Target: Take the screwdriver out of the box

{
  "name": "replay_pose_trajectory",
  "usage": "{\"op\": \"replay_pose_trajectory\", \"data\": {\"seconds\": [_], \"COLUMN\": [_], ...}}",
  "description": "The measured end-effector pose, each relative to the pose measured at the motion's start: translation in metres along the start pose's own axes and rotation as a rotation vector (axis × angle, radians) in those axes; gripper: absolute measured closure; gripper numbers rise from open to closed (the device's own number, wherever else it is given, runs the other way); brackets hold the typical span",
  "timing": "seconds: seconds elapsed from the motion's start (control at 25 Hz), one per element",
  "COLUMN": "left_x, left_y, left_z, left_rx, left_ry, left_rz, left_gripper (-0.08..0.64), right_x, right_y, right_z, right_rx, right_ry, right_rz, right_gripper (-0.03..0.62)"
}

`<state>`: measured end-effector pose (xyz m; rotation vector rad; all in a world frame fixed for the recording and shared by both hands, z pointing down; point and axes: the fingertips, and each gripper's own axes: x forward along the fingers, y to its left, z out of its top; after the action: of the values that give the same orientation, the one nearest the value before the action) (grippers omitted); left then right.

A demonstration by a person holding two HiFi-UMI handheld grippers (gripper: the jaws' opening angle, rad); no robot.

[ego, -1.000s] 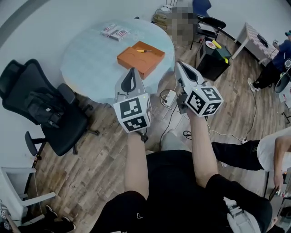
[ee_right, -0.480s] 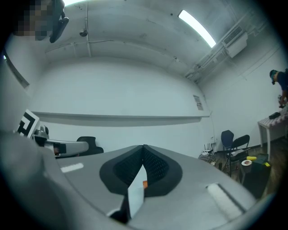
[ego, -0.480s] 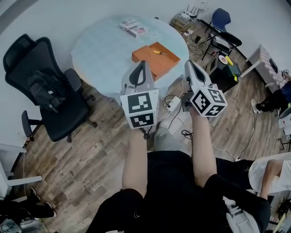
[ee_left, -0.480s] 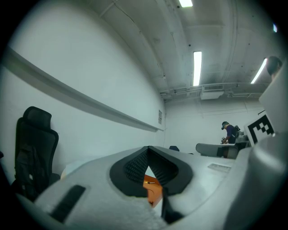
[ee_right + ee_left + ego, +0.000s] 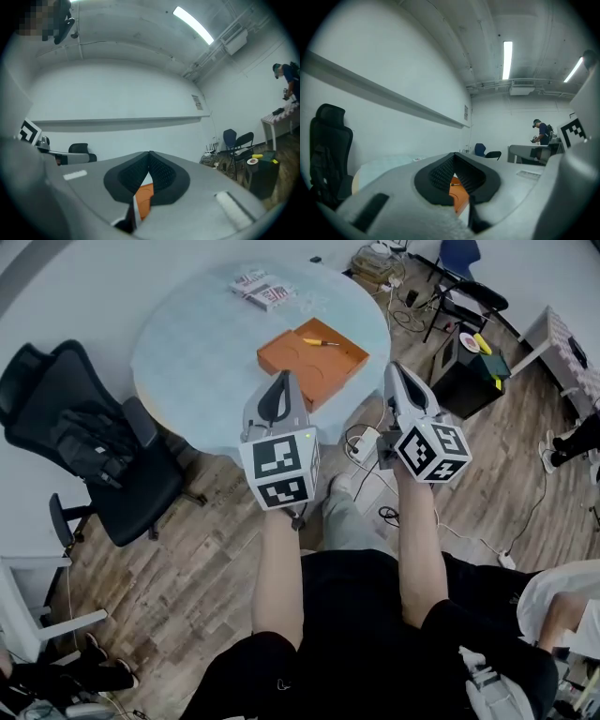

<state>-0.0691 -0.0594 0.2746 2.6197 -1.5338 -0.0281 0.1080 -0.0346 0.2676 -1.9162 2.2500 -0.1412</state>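
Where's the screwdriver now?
Head view, upper centre: the screwdriver lies inside the orange box near its far rim, at the right of the round table.

Round table (image 5: 202, 343) w/ orange box (image 5: 292, 359), 2 packs (image 5: 262, 290)

At my twelve o'clock the bench (image 5: 197, 343) is bare up to the orange box (image 5: 328, 367), whose top stands open — free for me to enter from above. A black chair (image 5: 94, 442) crowds the bench edge at nine o'clock; a black cabinet (image 5: 476, 373) stands at two o'clock, apart from the bench.
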Motion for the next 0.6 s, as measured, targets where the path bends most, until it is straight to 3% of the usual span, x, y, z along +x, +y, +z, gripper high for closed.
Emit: {"op": "replay_pose_trajectory", "data": {"seconds": [0.16, 0.36, 0.6], "left_x": [0.056, 0.141, 0.235], "left_y": [-0.013, -0.021, -0.013], "left_z": [-0.024, -0.054, -0.051], "left_rx": [-0.004, 0.002, -0.016], "left_ry": [0.045, 0.088, 0.114], "left_rz": [-0.008, 0.029, 0.119], "left_gripper": [0.558, 0.558, 0.558], "right_x": [0.019, 0.073, 0.164], "right_y": [-0.060, -0.131, -0.189], "right_z": [-0.009, -0.029, -0.020], "right_rx": [0.007, -0.017, 0.002], "right_ry": [0.019, 0.074, 0.100], "right_rz": [-0.059, -0.068, 0.012], "right_gripper": [0.581, 0.580, 0.581]}}
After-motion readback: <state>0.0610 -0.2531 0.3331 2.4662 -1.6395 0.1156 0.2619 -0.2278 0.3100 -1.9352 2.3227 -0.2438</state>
